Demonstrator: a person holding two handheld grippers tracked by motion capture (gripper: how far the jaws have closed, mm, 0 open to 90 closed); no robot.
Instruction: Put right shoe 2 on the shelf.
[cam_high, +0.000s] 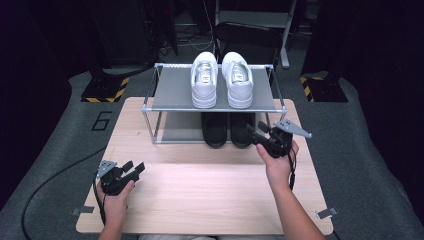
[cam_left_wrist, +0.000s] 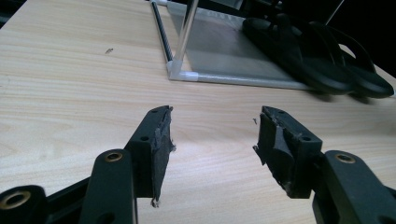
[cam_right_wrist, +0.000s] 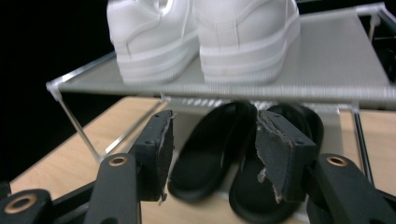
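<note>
On the rack's lower shelf (cam_high: 176, 131), two black slippers (cam_high: 215, 131) lie heels toward the desk's (cam_high: 200, 195) near edge; right hand-held gripper (cam_high: 261, 134) released, left hand-held gripper (cam_high: 134, 169) too.

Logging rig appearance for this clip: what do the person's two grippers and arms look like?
Both are black two-jaw tools. The left gripper and right gripper each carry a grey three-cornered plate on top and trail a black cable. The gripper views show brass-coloured rivets at the jaw joints and worn black pads with frayed edges. The forearms are bare, with no sleeves visible.
</note>
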